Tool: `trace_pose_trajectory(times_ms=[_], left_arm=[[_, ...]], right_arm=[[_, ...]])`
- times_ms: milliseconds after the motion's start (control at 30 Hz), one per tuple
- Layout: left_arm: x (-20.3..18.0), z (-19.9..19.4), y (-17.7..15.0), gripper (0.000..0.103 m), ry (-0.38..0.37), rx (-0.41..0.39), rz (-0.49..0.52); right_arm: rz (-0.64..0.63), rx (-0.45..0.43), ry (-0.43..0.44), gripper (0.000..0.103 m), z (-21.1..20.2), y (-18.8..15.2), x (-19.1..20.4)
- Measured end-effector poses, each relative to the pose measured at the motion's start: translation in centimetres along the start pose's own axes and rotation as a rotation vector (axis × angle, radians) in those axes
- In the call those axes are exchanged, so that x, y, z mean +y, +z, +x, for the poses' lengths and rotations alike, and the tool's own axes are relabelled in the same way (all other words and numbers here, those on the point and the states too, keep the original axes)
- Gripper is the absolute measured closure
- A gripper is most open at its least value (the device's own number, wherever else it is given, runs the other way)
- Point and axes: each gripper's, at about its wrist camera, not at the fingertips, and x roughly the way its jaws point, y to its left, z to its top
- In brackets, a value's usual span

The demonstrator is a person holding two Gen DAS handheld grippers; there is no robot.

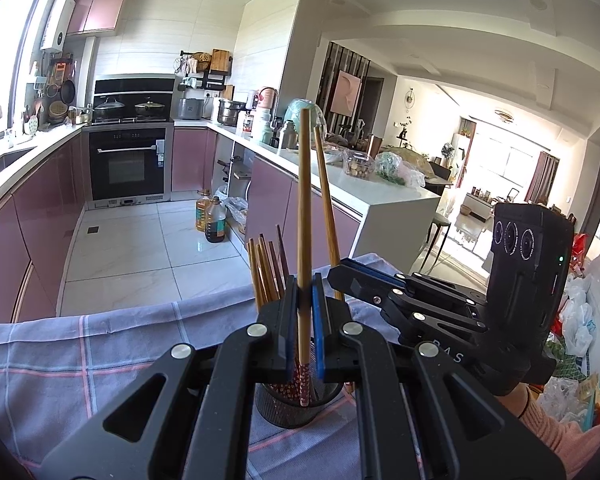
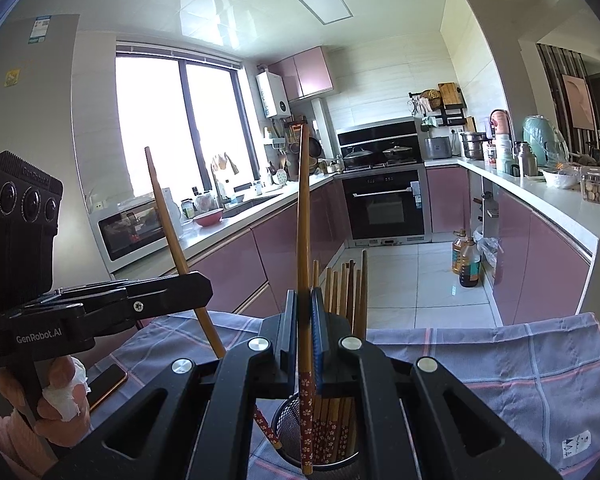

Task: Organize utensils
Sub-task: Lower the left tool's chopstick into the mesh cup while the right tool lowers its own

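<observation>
A black mesh cup stands on the checked cloth and holds several wooden chopsticks with red flowered ends. My left gripper is shut on one upright chopstick, whose flowered end hangs over the cup's mouth. My right gripper is shut on another upright chopstick, whose lower end reaches down at the cup. Each gripper shows in the other's view: the right gripper with its chopstick, and the left gripper with its tilted chopstick.
The blue-grey checked cloth covers the table, whose far edge drops to the tiled kitchen floor. A phone lies on the cloth at the left. Plastic bags are piled at the right. A person's hand grips the left handle.
</observation>
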Motion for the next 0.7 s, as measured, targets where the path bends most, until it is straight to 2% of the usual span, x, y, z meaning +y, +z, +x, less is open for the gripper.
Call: trace_pose_trajectory(times_ms=[367,700], left_arm=[[-0.7,0.5,0.1,0.096,0.009,-0.009,0.015],[-1.2,1.6,0.1,0.096,0.03,0.017,0.019]], right_arm=[[0.009,0.005,-0.013,0.097,1.0,-0.2,-0.1],[0.017,0.017,-0.032,0.097,2.0,-0.3,-0.1]])
